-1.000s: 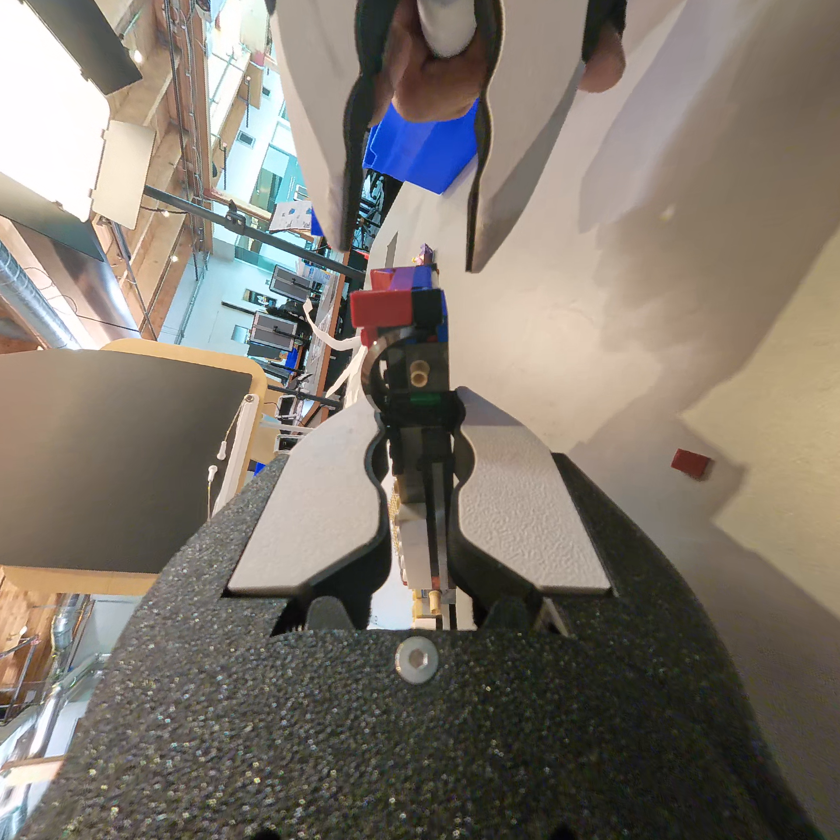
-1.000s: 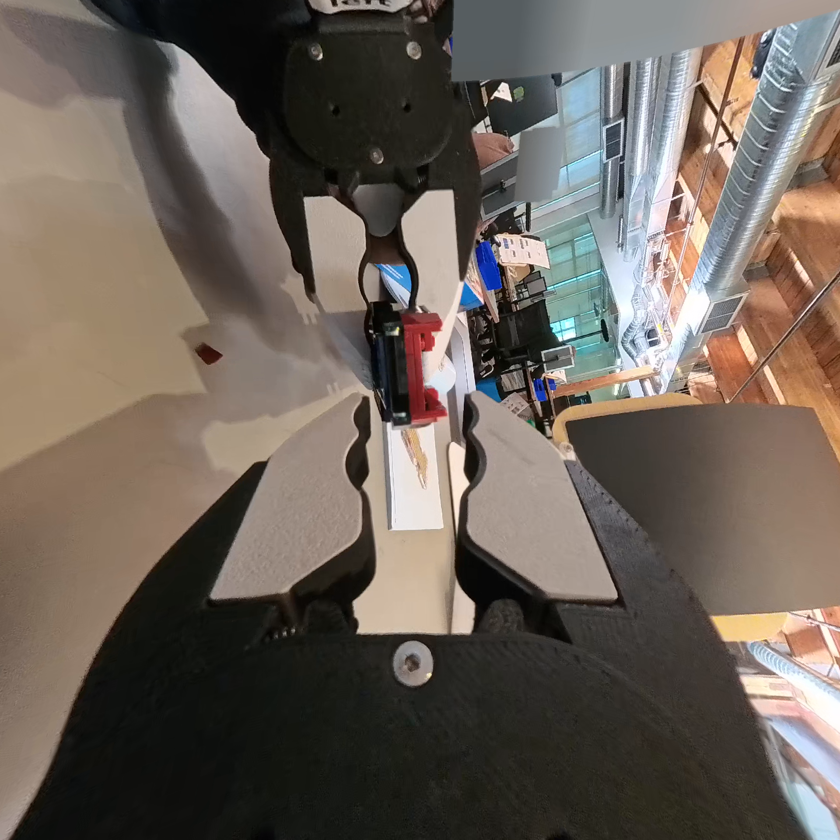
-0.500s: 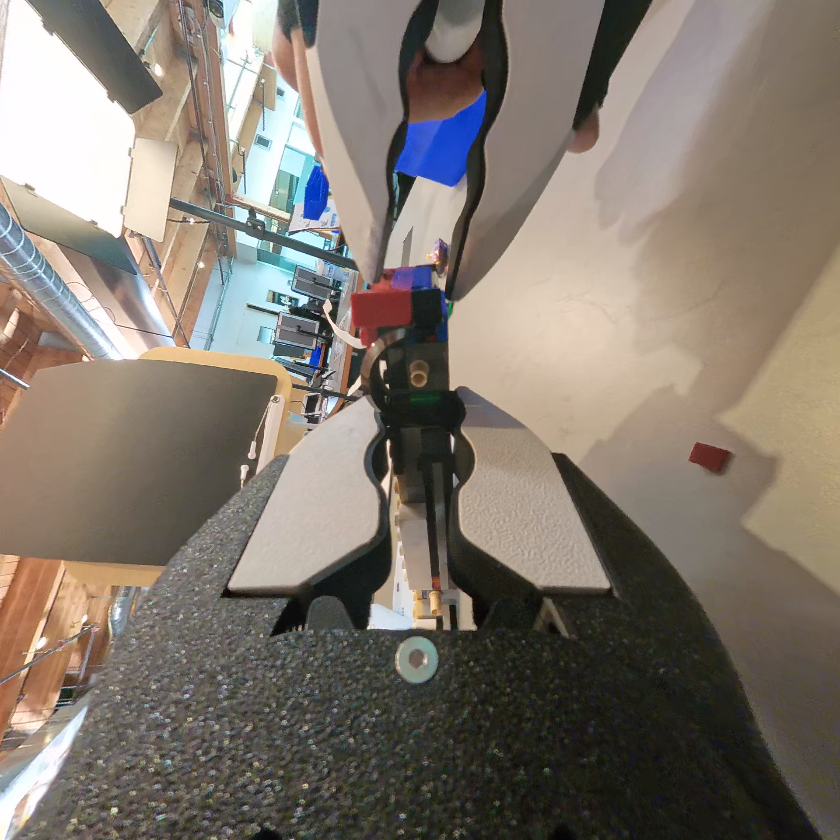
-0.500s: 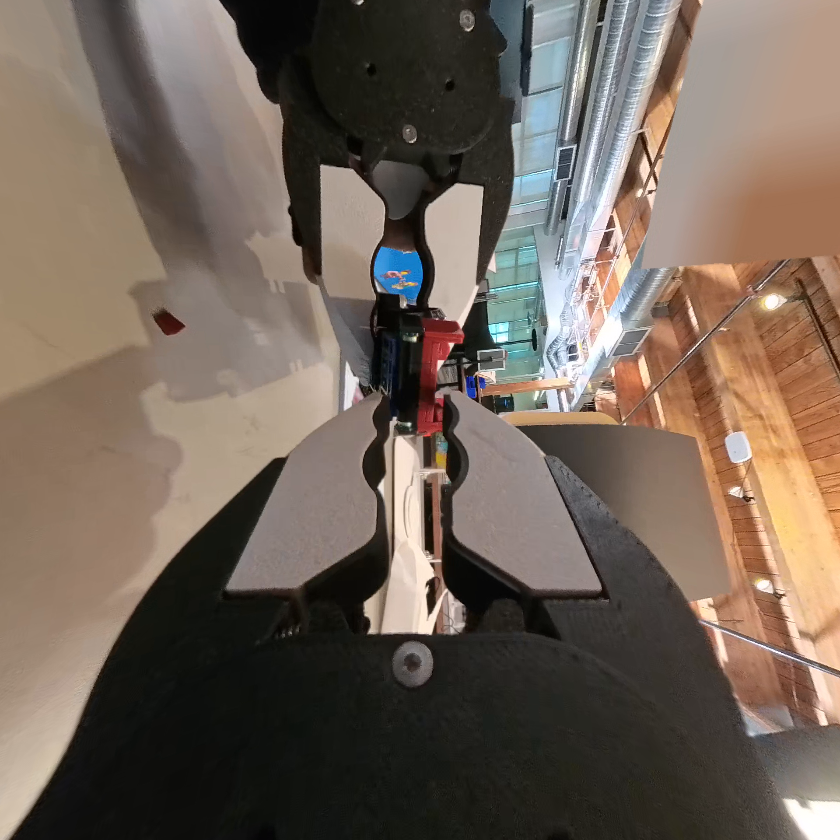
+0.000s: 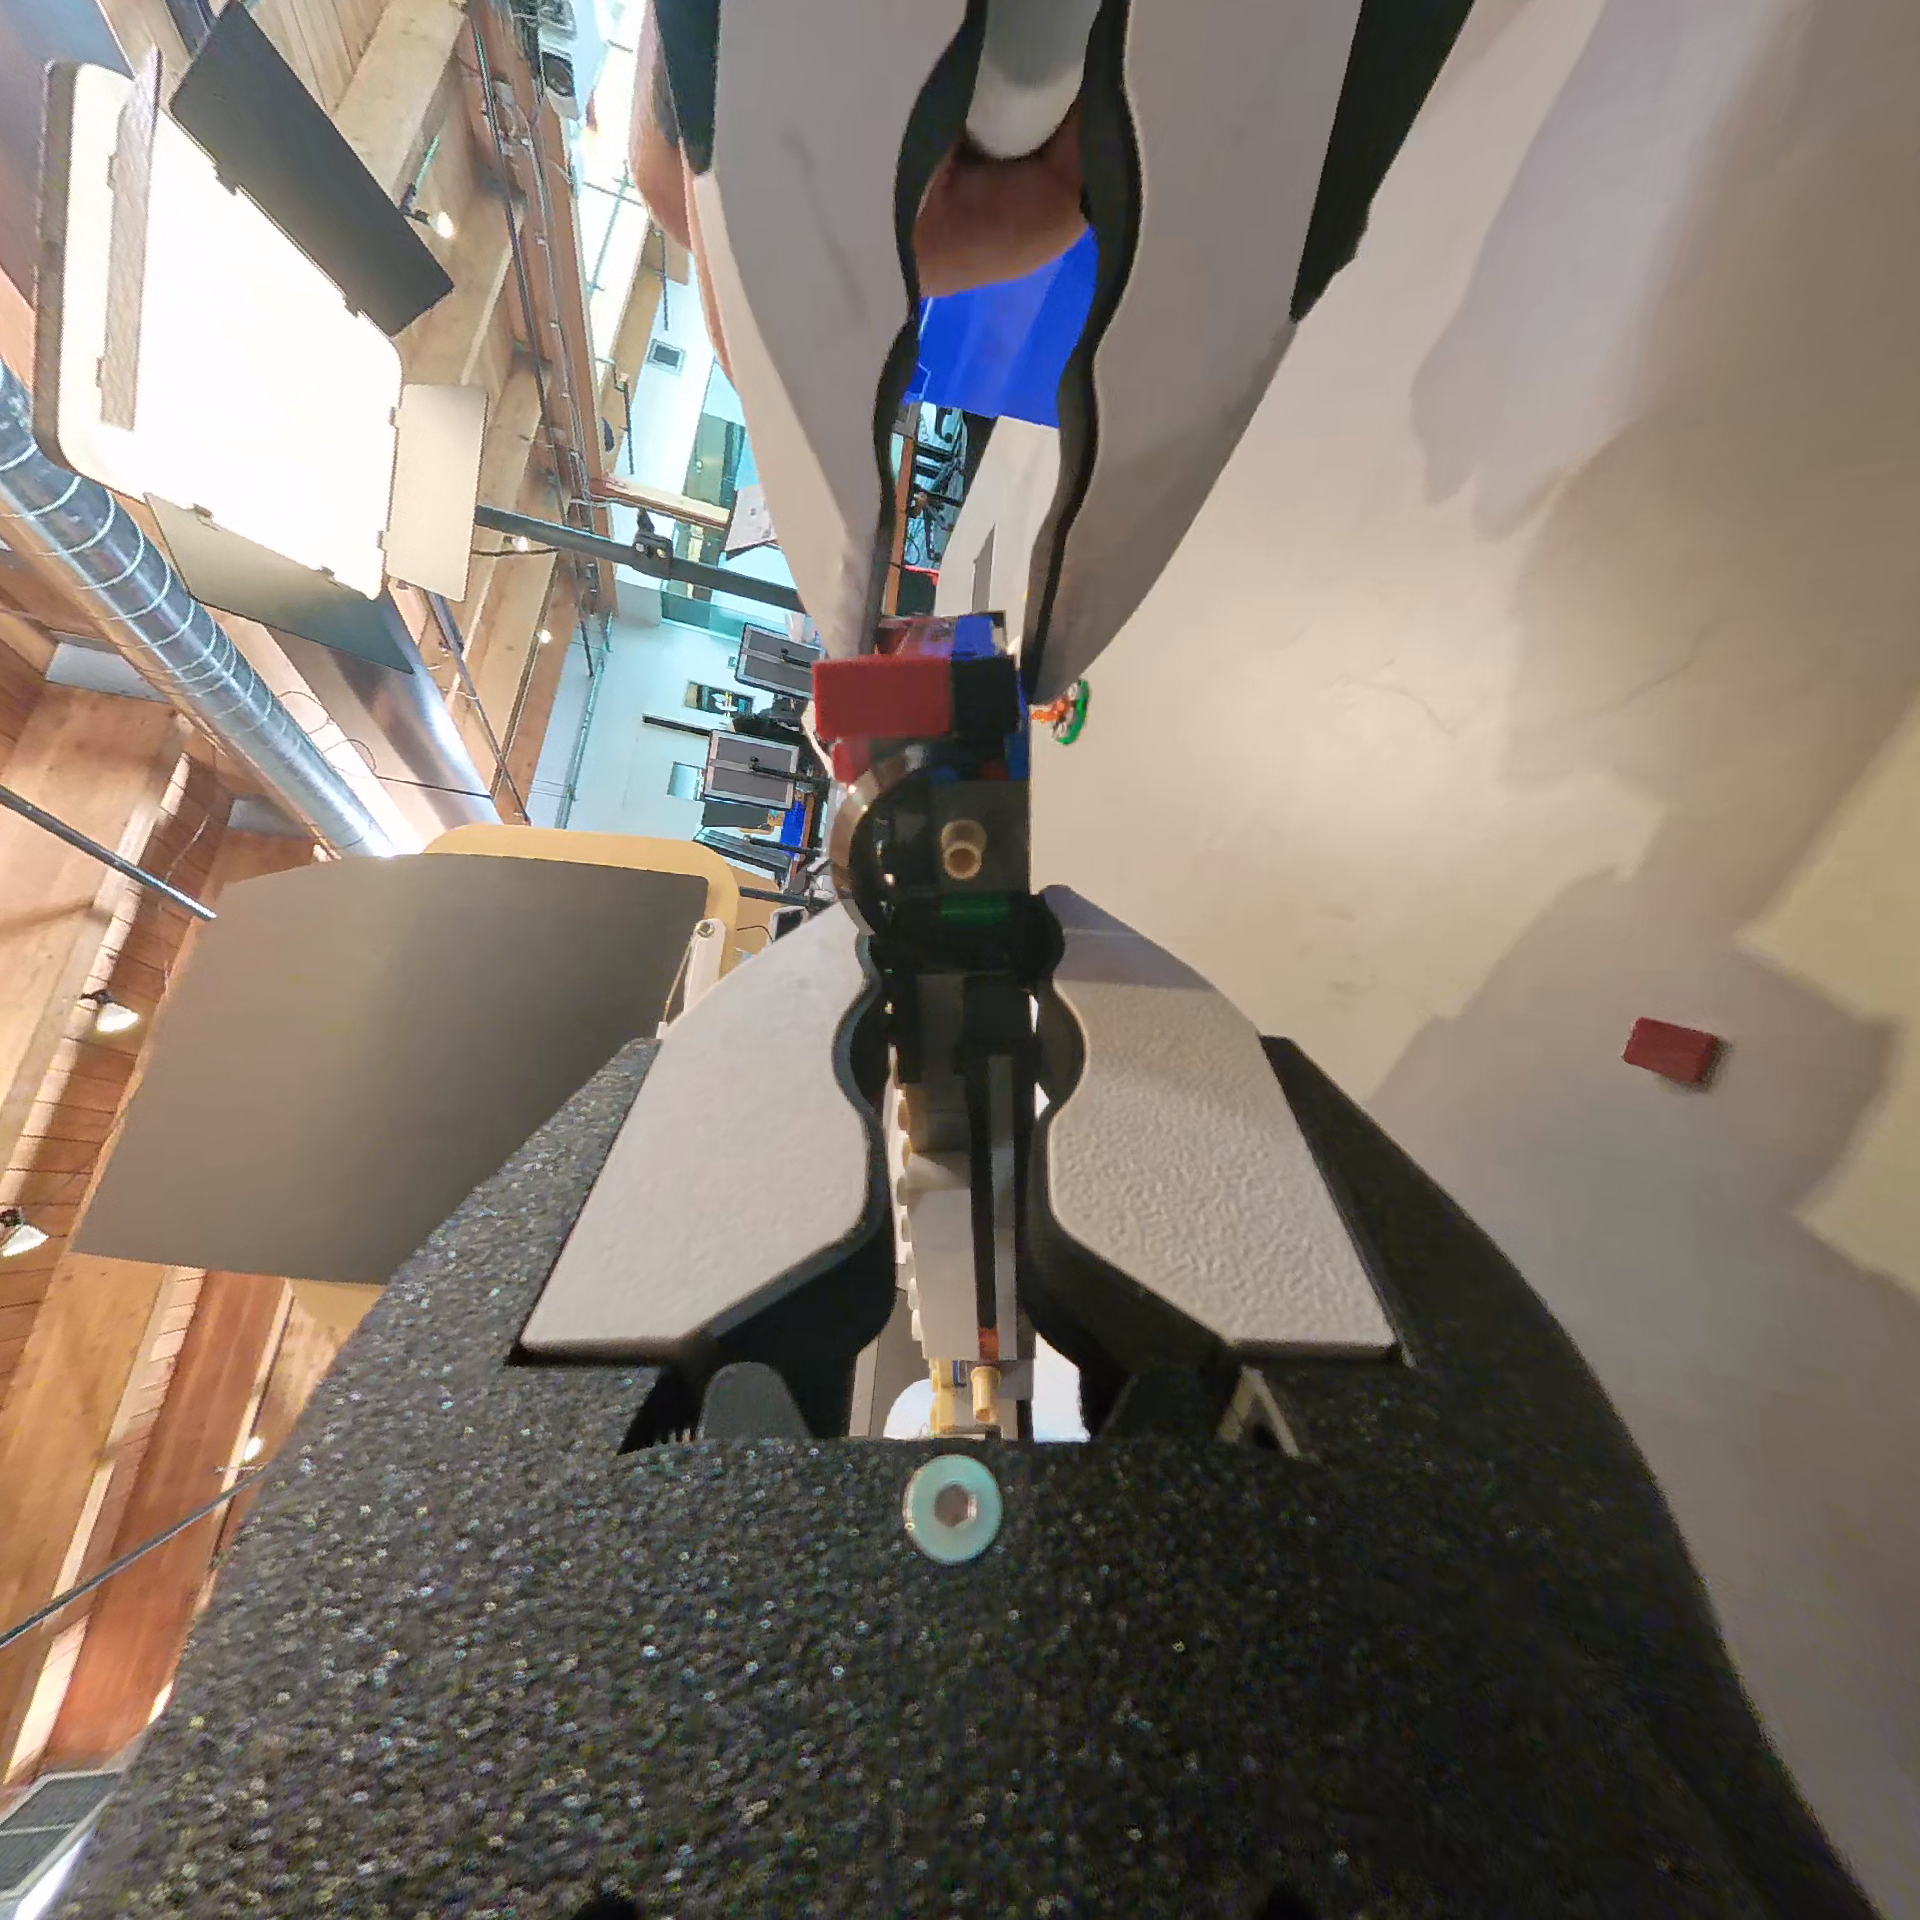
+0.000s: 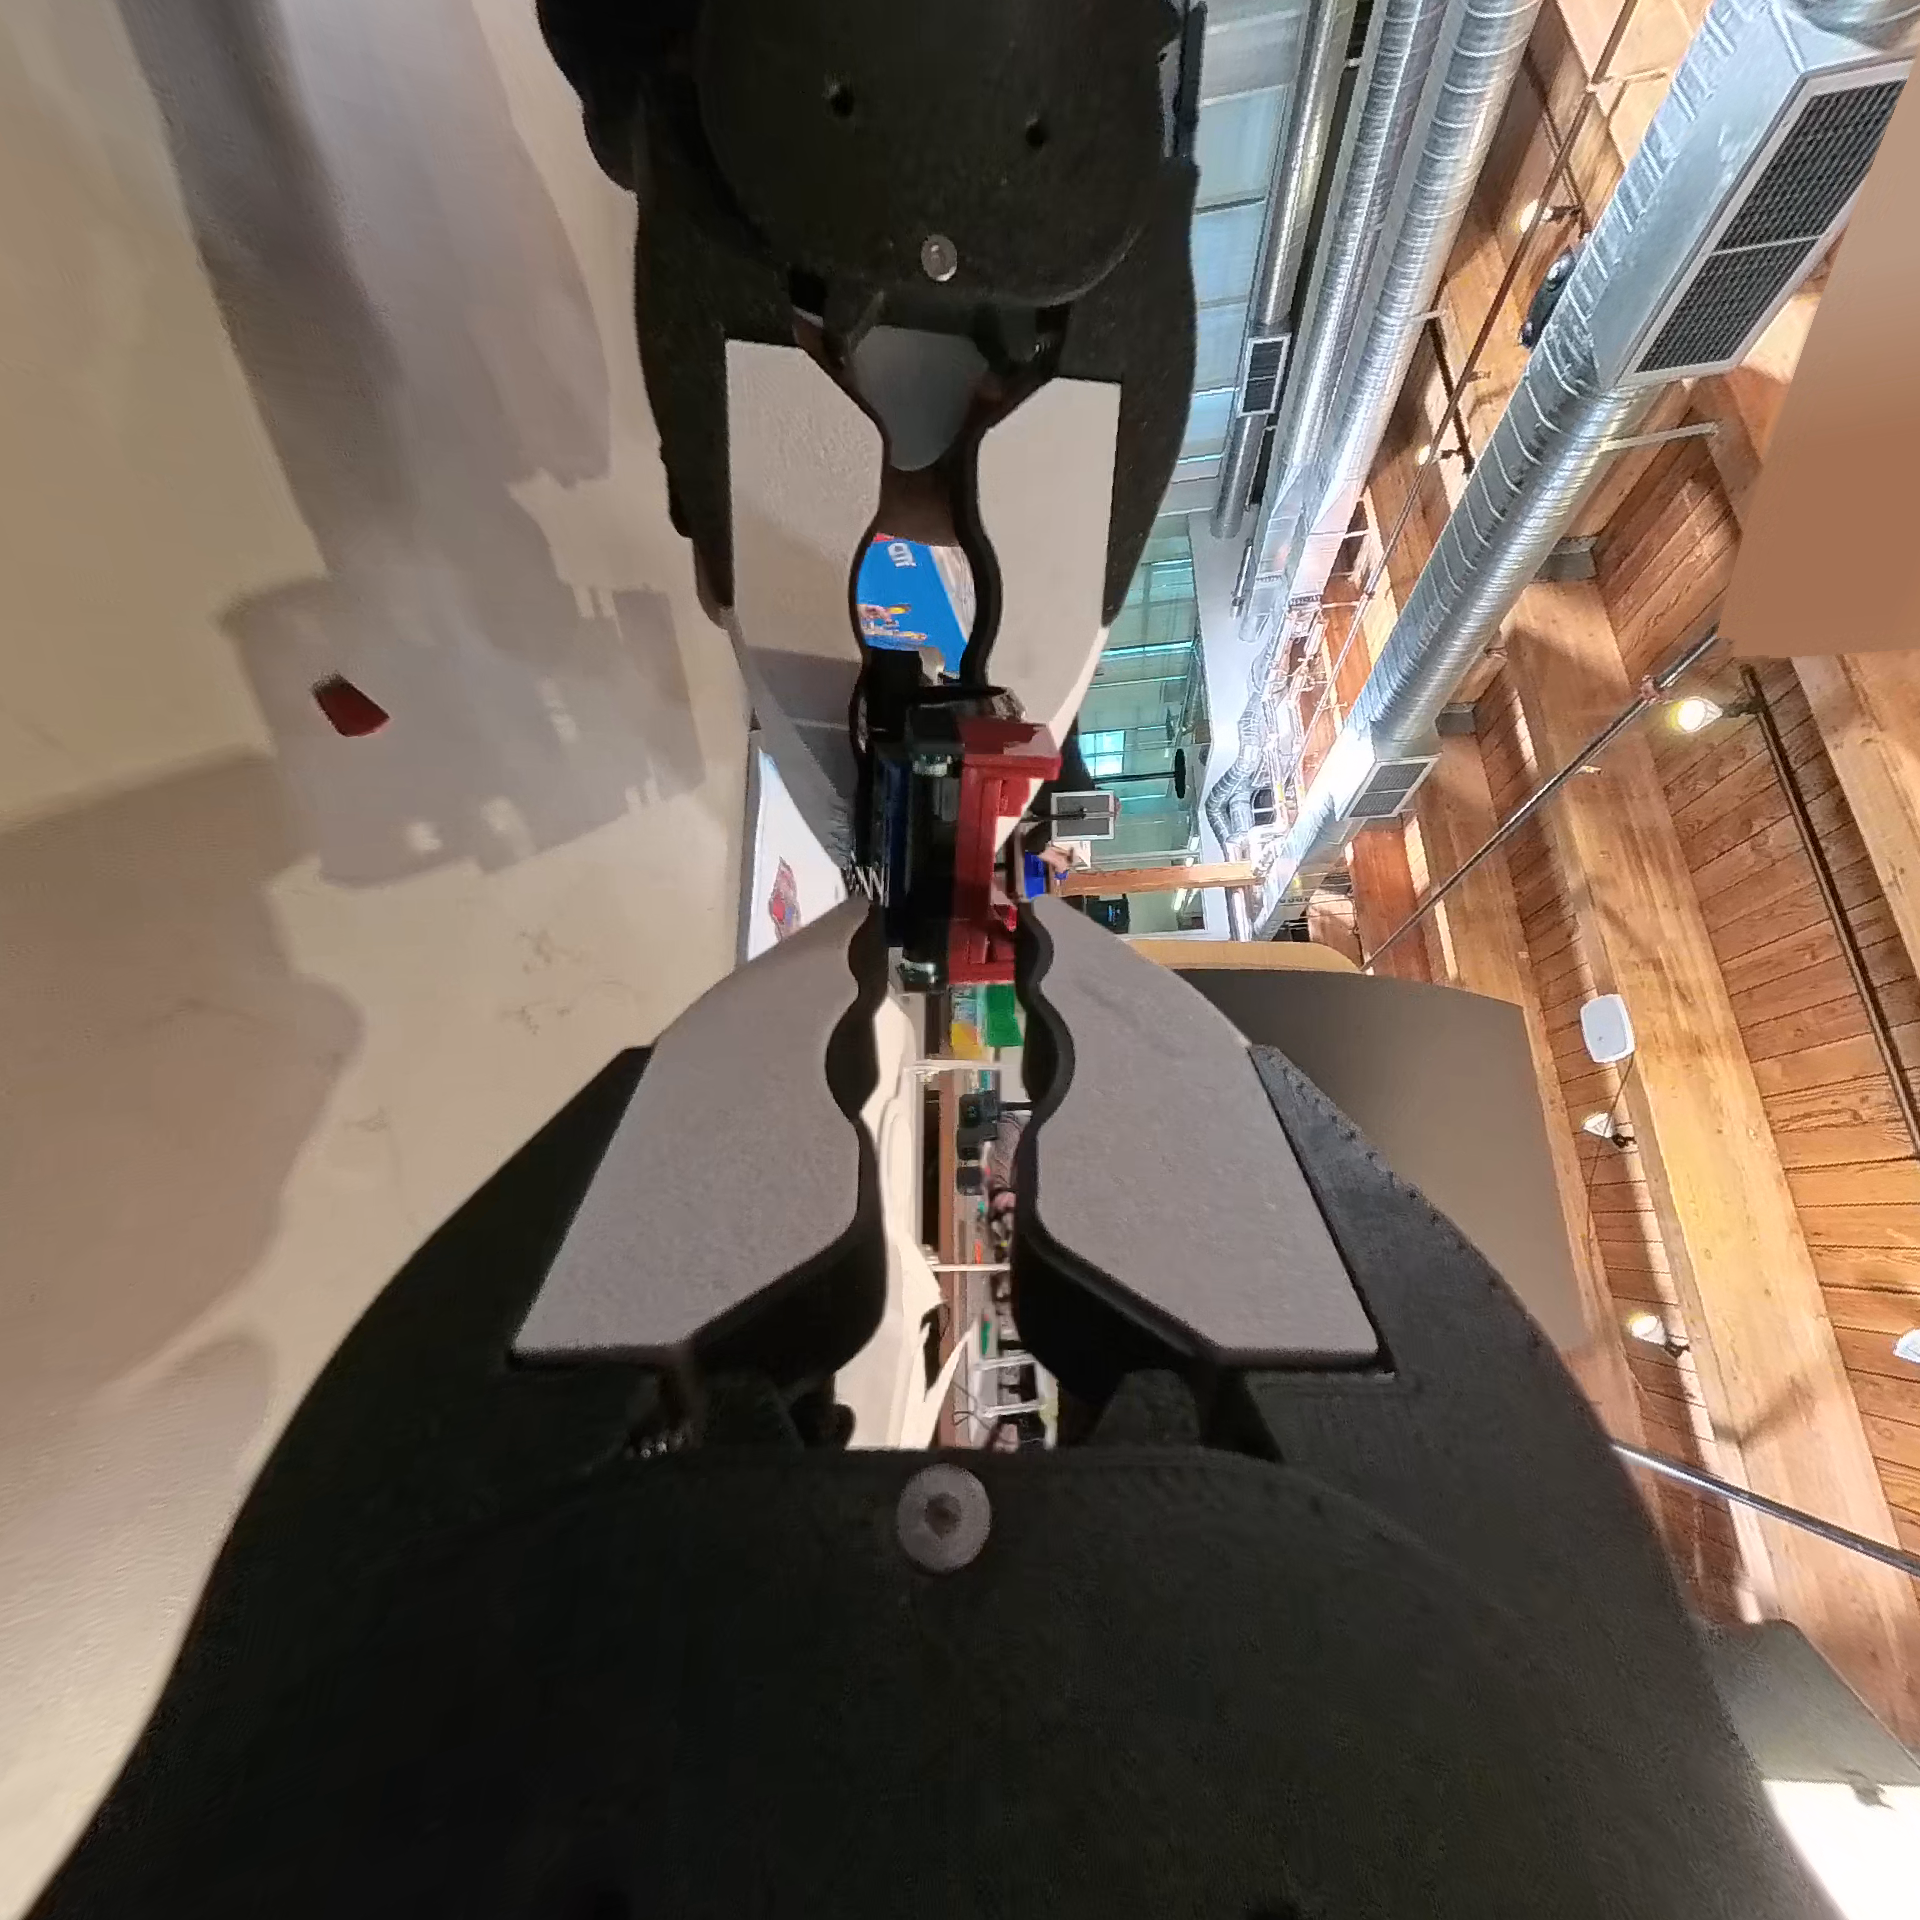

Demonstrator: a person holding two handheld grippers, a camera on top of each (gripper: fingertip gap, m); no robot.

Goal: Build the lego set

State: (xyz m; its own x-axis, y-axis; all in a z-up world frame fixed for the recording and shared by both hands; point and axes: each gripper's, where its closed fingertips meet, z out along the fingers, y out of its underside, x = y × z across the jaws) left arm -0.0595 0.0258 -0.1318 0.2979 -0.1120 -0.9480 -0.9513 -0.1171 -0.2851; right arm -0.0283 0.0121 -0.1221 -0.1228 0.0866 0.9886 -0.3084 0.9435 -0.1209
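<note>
1. Leftmost, a loose red brick point(image 6: 350, 709) is lying on the pale table point(image 6: 156, 935), well apart from the brick model point(image 6: 951, 842).
2. Centrally, left gripper point(image 5: 951, 925) is clamping the model's dark end.
3. Opposite, right gripper point(image 6: 951, 925) is pinching its red end.

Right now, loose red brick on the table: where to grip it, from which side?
The small red brick lies flat and alone on the pale table, clear of both grippers, which are closed on the brick model. Probably best taken from straight above, pads across its two short sides: it sits low, so a sideways approach would likely scrape the table.
</note>
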